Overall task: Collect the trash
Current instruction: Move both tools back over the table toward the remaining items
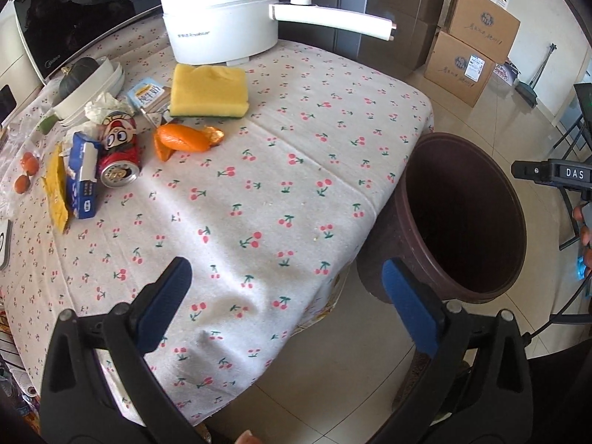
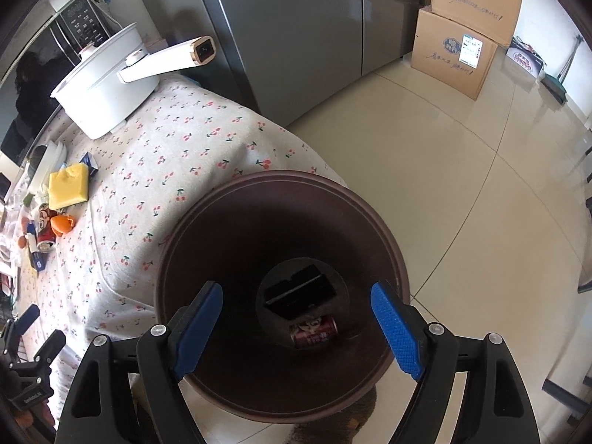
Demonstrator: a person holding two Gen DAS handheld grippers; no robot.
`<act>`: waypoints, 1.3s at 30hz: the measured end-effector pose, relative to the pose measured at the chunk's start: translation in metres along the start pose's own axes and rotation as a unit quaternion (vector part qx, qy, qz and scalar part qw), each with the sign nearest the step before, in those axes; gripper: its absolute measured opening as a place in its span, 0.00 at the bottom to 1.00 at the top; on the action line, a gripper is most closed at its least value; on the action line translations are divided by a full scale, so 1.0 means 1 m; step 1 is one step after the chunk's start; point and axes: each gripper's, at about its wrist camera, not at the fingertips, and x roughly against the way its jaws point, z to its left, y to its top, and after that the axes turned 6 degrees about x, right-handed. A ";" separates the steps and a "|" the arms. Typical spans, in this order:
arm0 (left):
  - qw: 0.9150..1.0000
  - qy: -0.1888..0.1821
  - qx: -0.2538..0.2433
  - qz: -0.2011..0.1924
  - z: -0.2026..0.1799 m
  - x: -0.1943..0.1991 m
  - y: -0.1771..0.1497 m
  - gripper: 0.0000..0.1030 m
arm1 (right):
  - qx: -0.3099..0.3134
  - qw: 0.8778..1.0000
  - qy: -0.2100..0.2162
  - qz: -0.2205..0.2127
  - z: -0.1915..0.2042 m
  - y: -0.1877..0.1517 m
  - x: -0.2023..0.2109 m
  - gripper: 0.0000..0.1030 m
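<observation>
Trash lies at the left of the cherry-print tablecloth: a crushed red can, orange peel, a torn blue carton, a yellow wrapper and crumpled tissue. A brown bin stands on the floor against the table's corner. My left gripper is open over the table's near edge, nothing between its fingers. My right gripper hangs open over the bin. At the bin's bottom lie a red can and a dark box.
A white pot with a long handle stands at the back of the table, a yellow sponge in front of it. Stacked white plates and small oranges sit at the left. Cardboard boxes and a grey fridge stand beyond on the tiled floor.
</observation>
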 end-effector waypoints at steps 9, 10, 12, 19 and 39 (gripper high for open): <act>0.999 0.016 0.049 -0.007 0.049 0.014 -0.001 0.99 | 0.026 0.999 0.028 -0.018 0.061 0.015 0.003 0.82; 0.998 0.018 0.053 -0.009 0.055 0.017 -0.001 0.99 | 0.028 0.999 0.031 -0.019 0.069 0.017 0.002 0.82; 0.998 0.020 0.065 -0.013 0.068 0.021 -0.001 0.99 | 0.029 0.999 0.038 -0.019 0.084 0.019 0.000 0.82; 0.993 0.032 0.111 -0.018 0.117 0.032 -0.005 0.99 | 0.042 0.997 0.066 -0.022 0.138 0.027 -0.006 0.83; 0.964 0.050 0.262 -0.022 0.250 0.050 -0.029 0.99 | 0.094 0.989 0.113 -0.010 0.284 0.070 -0.059 0.83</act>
